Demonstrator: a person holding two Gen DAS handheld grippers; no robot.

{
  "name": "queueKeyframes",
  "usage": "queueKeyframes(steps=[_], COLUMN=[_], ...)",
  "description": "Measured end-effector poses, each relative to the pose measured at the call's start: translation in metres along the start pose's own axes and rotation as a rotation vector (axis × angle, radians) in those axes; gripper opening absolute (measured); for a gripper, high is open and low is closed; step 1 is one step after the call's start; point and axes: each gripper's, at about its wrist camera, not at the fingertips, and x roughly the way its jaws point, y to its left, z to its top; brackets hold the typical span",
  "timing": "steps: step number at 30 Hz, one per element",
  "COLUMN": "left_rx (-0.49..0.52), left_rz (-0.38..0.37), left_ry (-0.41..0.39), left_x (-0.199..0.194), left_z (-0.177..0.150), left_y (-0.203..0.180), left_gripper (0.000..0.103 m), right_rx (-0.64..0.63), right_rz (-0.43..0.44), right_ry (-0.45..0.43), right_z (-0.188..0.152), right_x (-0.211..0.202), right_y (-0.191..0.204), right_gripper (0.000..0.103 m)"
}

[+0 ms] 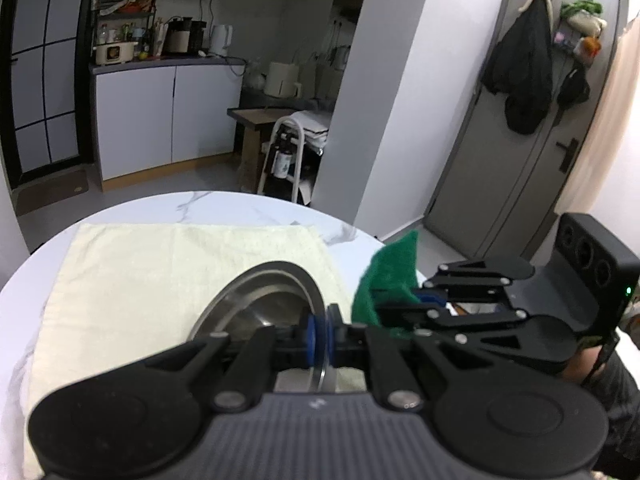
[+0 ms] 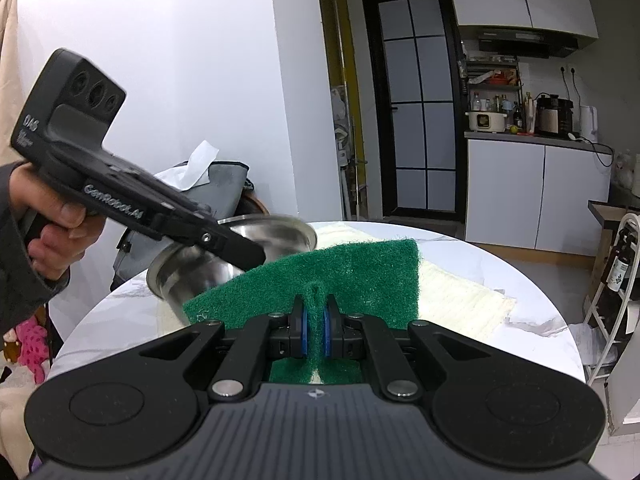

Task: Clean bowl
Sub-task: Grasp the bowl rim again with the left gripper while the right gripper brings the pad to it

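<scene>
A steel bowl [image 1: 260, 304] is tilted on edge above the cream towel [image 1: 160, 272], its rim pinched by my left gripper [image 1: 320, 330], which is shut on it. In the right wrist view the same bowl [image 2: 192, 272] hangs at the left, held by the left gripper [image 2: 248, 254] in a person's hand [image 2: 60, 216]. My right gripper [image 2: 316, 334] is shut on a green scouring pad [image 2: 340, 276], which stands just right of the bowl. From the left wrist view the pad [image 1: 388, 284] and right gripper [image 1: 424, 300] sit beside the bowl's outer side.
A round white marble table [image 2: 520, 320] carries the towel [image 2: 460, 300]. A grey bag with tissue [image 2: 216, 184] stands behind the table. A trolley with bottles [image 1: 286, 156], kitchen cabinets [image 1: 160, 116] and a door with hung coats [image 1: 520, 72] are beyond.
</scene>
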Motion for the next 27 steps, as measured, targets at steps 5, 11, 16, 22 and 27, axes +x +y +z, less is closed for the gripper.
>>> queueKeyframes(steps=[5,11,16,22,27], left_rx=[-0.009,-0.010,-0.025,-0.023,-0.029], left_rz=[-0.034,-0.068,-0.088,-0.116,-0.133], left_ry=[-0.022,-0.025,-0.029,-0.024,-0.002], left_x=[-0.006,-0.013,-0.020,-0.021,-0.016], left_z=[-0.011,-0.018,-0.022,-0.028,-0.033], left_y=[0.000,0.002,0.008,0.008,0.011], left_gripper=[0.007,0.007,0.007,0.008,0.008], right_rx=[-0.004,-0.004,-0.022,-0.091,-0.117], right_rz=[0.002,-0.002,-0.001,0.018,0.041], right_ry=[0.002,0.006,0.003,0.020,0.032], right_z=[0.002,0.005,0.016,0.031,0.036], right_x=[0.005,0.013,0.017,0.027,0.028], right_y=[0.004,0.008,0.012,0.025,0.034], right_gripper=[0.008,0.008,0.008,0.008,0.008])
